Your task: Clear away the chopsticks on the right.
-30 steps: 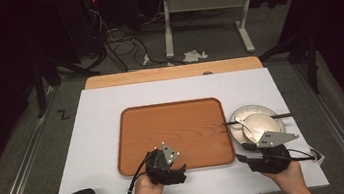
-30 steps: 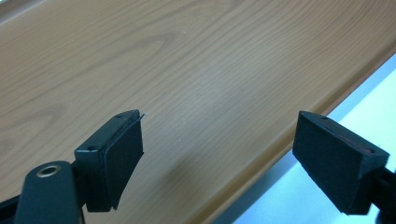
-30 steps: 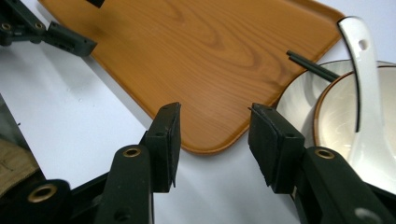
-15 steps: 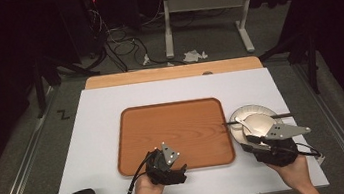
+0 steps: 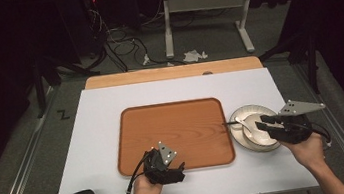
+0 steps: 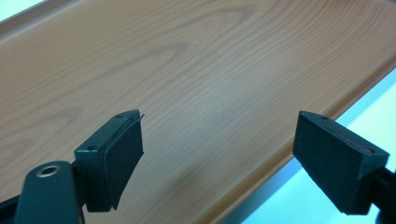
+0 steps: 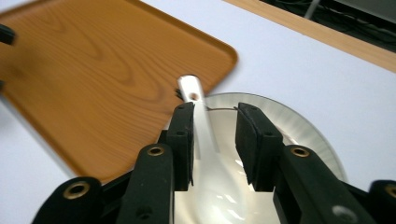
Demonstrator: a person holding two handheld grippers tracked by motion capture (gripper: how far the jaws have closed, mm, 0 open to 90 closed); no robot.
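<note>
So we've got the wooden tray (image 5: 174,132) in the middle of the white table (image 5: 99,137). Just off the tray's right edge sit the stacked white plates (image 5: 266,137) with a white spoon (image 7: 201,126) lying in them, handle pointing at the tray. Our right gripper (image 5: 263,124) hangs over the plates, jaws just been closing, half-narrowed either side of the spoon, one pad beside it, not clamped. Our left gripper (image 6: 219,154) hovers at the tray's near edge, wide apart, holding nothing.

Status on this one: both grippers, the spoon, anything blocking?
Left gripper open over the tray. Right gripper jaws just closing around the white spoon in the plates, contact unclear. Nothing blocking.
</note>
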